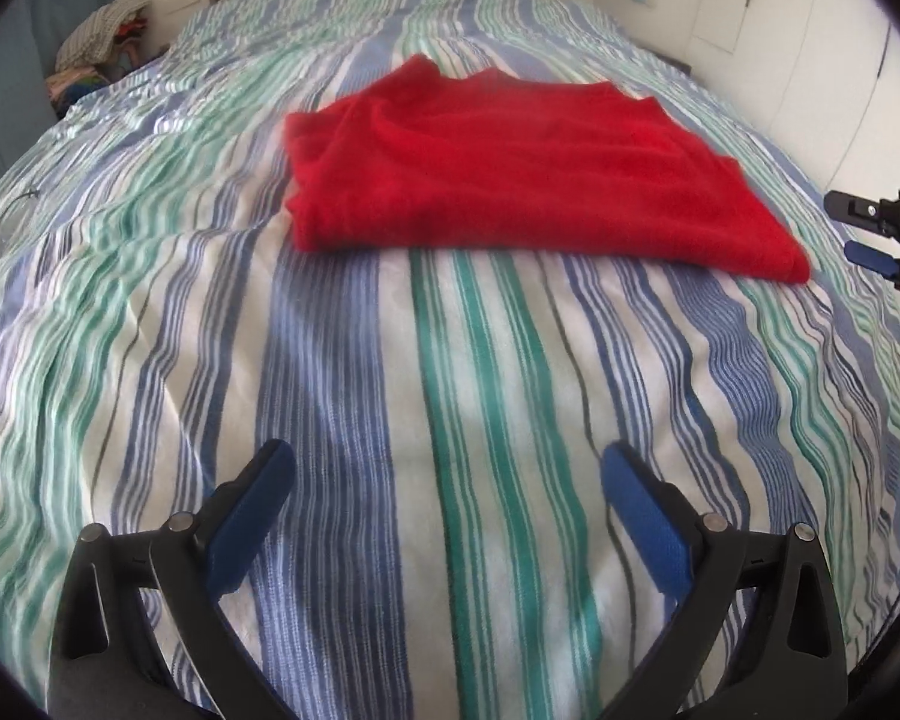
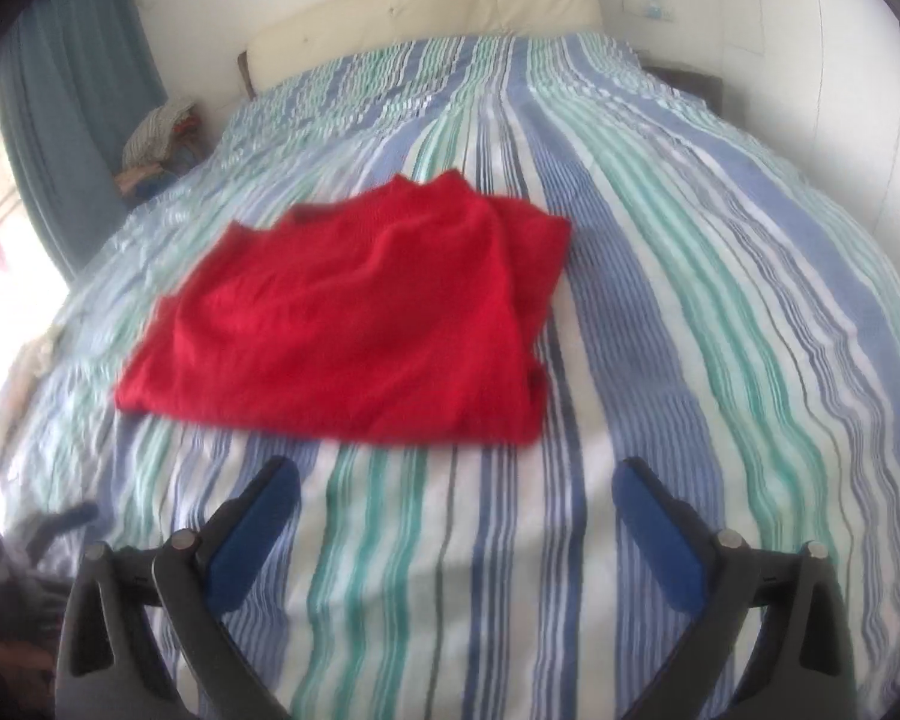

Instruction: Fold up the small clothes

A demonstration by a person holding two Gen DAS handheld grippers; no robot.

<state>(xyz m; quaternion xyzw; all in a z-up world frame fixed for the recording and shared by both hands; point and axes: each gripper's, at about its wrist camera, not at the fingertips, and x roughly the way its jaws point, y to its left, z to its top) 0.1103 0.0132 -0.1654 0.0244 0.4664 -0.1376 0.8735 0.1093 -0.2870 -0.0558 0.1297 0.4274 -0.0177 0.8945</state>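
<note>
Both tongs, left (image 1: 447, 468) and right (image 2: 456, 483), gape empty low in frame; the soft, light, limp red top (image 1: 510, 174) mid-frame looks best pinched at its near corners.

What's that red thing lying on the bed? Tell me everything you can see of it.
The red garment is a bright, plain red piece of soft, slightly fuzzy-looking cloth, already folded into a rough rectangle with layered edges showing along one side. Its surface carries gentle wrinkles, and two small peaks stick up along its far edge. It lies flat on the striped bedcover, which alone touches it. Both tongs sit open, short of its near edge, holding nothing.
</note>
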